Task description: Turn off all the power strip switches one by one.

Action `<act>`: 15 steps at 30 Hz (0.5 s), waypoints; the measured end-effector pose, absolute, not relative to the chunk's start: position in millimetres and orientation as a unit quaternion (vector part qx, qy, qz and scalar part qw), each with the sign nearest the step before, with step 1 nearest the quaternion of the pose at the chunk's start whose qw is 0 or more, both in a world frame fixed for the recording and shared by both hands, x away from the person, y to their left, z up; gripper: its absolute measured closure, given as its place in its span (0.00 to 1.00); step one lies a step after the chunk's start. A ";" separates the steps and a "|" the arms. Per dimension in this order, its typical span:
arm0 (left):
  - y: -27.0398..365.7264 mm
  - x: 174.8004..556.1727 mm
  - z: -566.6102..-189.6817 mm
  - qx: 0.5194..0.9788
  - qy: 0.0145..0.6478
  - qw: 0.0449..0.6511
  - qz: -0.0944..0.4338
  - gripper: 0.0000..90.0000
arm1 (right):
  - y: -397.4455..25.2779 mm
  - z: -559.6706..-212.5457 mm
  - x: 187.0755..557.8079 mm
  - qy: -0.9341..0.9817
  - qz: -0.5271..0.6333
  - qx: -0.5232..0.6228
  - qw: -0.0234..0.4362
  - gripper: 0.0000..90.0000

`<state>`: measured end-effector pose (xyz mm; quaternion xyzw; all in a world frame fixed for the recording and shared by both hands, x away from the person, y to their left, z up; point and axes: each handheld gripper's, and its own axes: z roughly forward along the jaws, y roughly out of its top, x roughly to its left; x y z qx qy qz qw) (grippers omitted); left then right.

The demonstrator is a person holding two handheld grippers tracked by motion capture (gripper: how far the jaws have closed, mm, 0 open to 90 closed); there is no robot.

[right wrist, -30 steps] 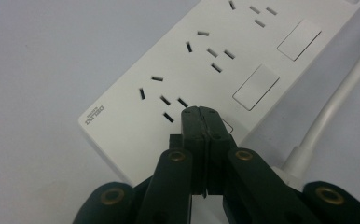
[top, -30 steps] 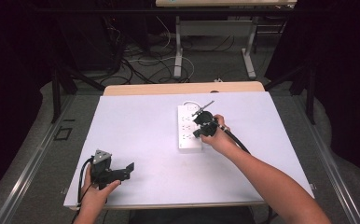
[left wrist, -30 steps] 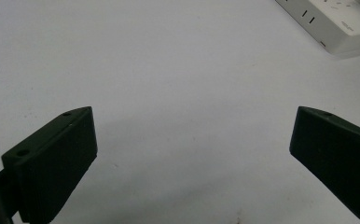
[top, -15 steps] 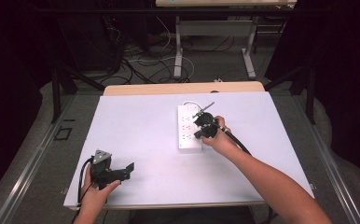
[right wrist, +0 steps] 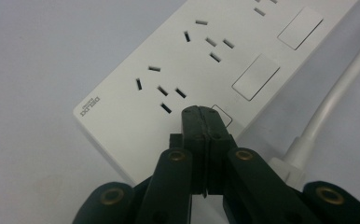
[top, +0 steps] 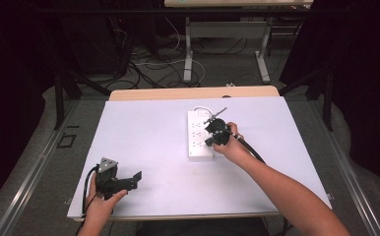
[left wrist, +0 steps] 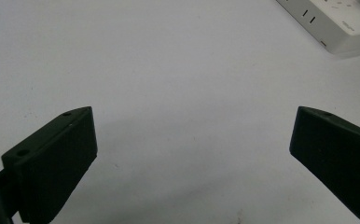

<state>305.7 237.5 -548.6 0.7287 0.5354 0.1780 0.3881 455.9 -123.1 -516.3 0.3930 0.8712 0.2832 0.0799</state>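
Note:
A white power strip lies flat on the white table, a little right of centre. My right gripper is over it, held by a hand. In the right gripper view its jaws are pressed together, and the right gripper has its tips at a small rocker switch on the power strip. My left gripper rests near the front left edge. It is wide open, and in its own view the left gripper has only bare table between its jaws, with a corner of the power strip far off.
Two more rocker switches run along the strip's edge, and its white cable leaves at the right. Beyond the table's wooden back edge are floor cables and the legs of another table.

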 end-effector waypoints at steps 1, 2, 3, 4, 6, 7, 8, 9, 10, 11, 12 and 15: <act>237.7 305.6 -548.6 0.729 0.535 0.387 0.178 0.01 | -123.8 -515.5 455.1 0.872 0.281 0.395 0.074 1.00; 237.7 305.5 -548.8 0.729 0.535 0.388 0.178 0.01 | -124.7 -515.0 455.9 0.874 0.276 0.393 0.071 1.00; 237.4 305.3 -548.8 0.728 0.536 0.389 0.179 0.01 | -125.0 -516.4 455.7 0.869 0.287 0.396 0.069 1.00; 237.5 304.8 -548.6 0.728 0.537 0.388 0.179 0.01 | -124.9 -519.5 456.2 0.862 0.307 0.397 0.073 1.00; 238.0 304.1 -548.3 0.726 0.537 0.389 0.180 0.01 | -126.3 -517.1 456.7 0.874 0.278 0.393 0.061 1.00; 238.3 304.0 -548.2 0.726 0.538 0.389 0.181 0.01 | -125.1 -516.5 454.9 0.871 0.272 0.406 0.056 1.00; 238.5 304.0 -548.3 0.724 0.538 0.391 0.181 0.01 | -124.7 -521.3 455.6 0.865 0.305 0.392 0.069 1.00; 238.3 304.3 -548.4 0.724 0.538 0.392 0.183 0.01 | -124.7 -520.1 455.1 0.868 0.297 0.392 0.067 1.00; 238.1 304.3 -547.9 0.726 0.538 0.390 0.181 0.01 | -125.2 -517.6 454.1 0.873 0.279 0.396 0.063 1.00; 237.7 304.1 -547.8 0.726 0.538 0.389 0.180 0.01 | -124.5 -518.7 453.9 0.871 0.285 0.395 0.063 1.00; 237.4 304.2 -548.0 0.726 0.537 0.389 0.181 0.01 | -124.7 -518.8 454.1 0.873 0.286 0.391 0.064 1.00; 238.0 304.2 -547.9 0.727 0.537 0.388 0.180 0.01 | -124.8 -518.9 453.7 0.874 0.289 0.383 0.070 1.00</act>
